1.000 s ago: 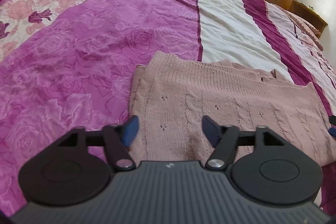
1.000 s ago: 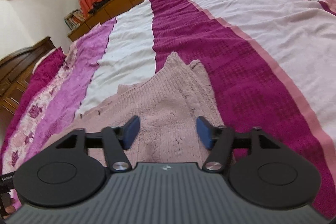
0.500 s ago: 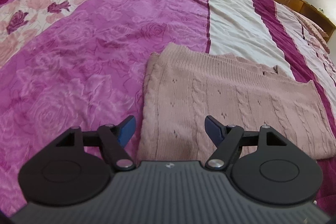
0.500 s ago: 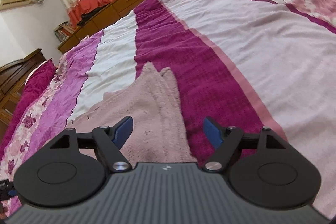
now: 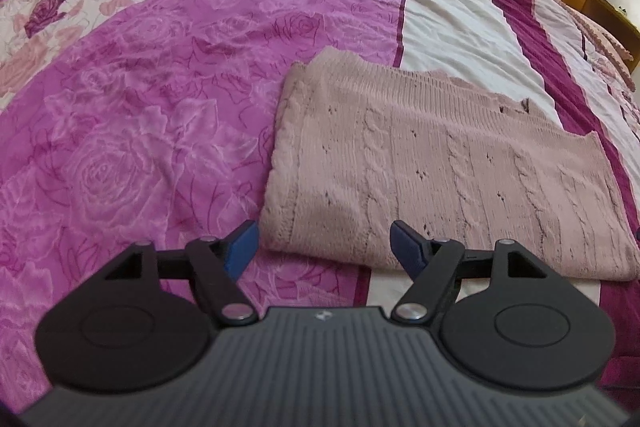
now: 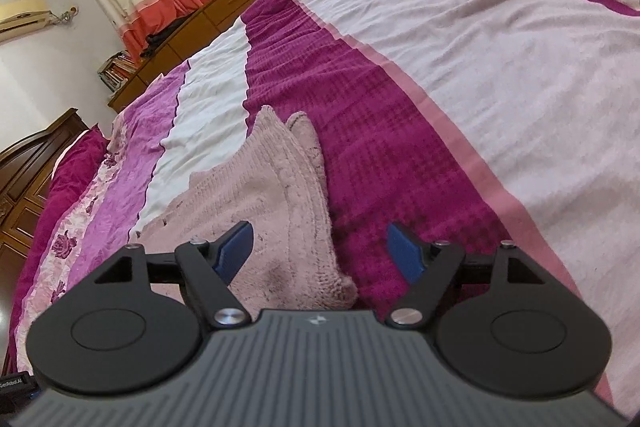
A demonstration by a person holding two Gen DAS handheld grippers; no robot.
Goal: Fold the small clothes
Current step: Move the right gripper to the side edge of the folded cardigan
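Bed: a wide bed [image 5: 160, 131] under a magenta, white and rose-printed bedspread carries the garment near its near edge, on the magenta and white stripes.
Garment: a dusty-pink cable-knit sweater [image 5: 432, 171], folded into a flat rectangle of several layers, its stacked edges showing in the right wrist view [image 6: 288, 183].
Risk, layers: the knit is thick and loose; a pinch that takes only the top layer would probably peel the fold open instead of carrying the whole stack over.
Risk, edges: the layered edges on the right side already fan out unevenly; a further fold made without squaring them would likely end crooked.
Risk, bedspread: the soft cover wrinkles under the garment; fingers driven too low could catch it together with the knit.
Left gripper [image 5: 324, 247]: blue fingers spread, nothing between them; the near left corner of the folded sweater lies just ahead, between the fingertips, apart from both.
Right gripper [image 6: 320, 251]: its jaws have just been opening and stand spread, empty; the near right corner of the sweater lies below and between the fingers, closer to the left one, no pad pressing it.
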